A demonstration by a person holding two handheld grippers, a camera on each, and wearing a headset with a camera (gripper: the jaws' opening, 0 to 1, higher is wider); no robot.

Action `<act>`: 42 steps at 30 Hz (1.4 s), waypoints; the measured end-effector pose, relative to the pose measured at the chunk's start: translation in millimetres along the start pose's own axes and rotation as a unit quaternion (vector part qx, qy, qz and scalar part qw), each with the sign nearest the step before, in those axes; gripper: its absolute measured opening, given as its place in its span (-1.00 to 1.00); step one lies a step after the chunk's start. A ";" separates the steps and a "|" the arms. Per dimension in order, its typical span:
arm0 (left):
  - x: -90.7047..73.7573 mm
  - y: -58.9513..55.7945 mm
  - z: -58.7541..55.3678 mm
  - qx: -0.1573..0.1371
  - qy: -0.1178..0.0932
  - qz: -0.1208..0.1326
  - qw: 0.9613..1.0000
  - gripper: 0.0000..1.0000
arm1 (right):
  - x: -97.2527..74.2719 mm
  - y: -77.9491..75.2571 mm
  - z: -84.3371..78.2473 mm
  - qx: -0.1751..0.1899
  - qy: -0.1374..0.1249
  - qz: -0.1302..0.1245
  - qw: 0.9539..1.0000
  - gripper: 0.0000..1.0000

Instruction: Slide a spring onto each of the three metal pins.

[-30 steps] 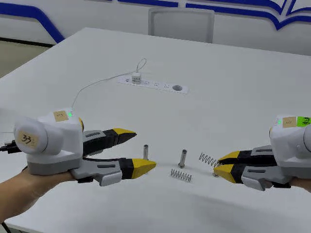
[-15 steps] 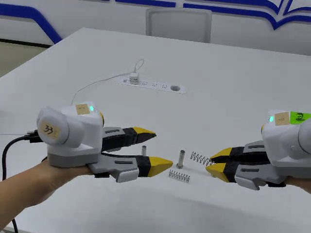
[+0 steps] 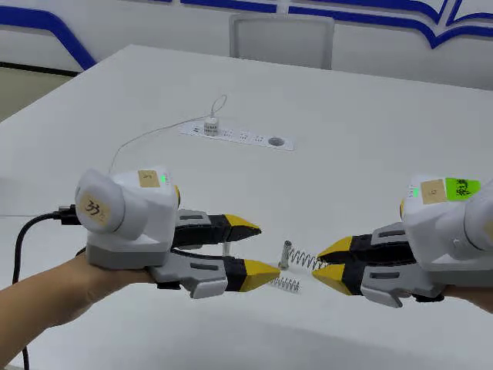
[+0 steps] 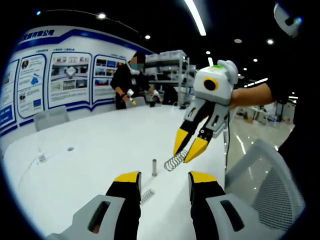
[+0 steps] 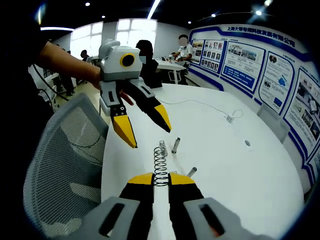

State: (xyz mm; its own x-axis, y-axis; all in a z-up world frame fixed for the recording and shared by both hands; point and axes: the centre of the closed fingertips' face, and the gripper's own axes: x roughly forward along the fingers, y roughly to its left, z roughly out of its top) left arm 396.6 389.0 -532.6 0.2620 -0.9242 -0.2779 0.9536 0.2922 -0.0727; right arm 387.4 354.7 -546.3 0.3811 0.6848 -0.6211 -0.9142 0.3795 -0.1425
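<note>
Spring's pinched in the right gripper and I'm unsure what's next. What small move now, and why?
Probably swing the held spring upright over the standing pin: the right gripper clamps one end, and the free end sits beside the pin's top.

A thin silver coiled wire spring [image 5: 160, 167] is held by one end in the closed jaws of the right gripper [image 5: 160, 179]. Its free end reaches toward a short grey metal pin [image 3: 287, 253] standing upright on the white counter [image 3: 347, 154]. A second spring [image 3: 286, 284] of the same kind lies flat just beside that pin. Another pin [image 5: 191, 172] stands close beside the jaws.
</note>
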 end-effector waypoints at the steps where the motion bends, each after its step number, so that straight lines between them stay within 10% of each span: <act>1: 0.6 -0.8 0.1 0.000 0.000 -0.002 1.000 -0.23 | 0.4 0.4 0.2 0.000 0.001 0.001 1.000 -0.78; 42: 10.0 -28.3 -5.8 0.046 0.054 -0.081 0.994 -0.68 | 6.7 26.6 15.0 -0.056 -0.005 0.048 0.997 -0.78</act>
State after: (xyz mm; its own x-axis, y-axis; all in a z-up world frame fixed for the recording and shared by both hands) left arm 371.4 372.9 -538.9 0.0914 -0.9243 -0.3705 0.9927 0.1138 -0.0389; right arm 367.7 378.7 -542.7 0.2915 0.7209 -0.6288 -0.9561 0.2401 -0.1679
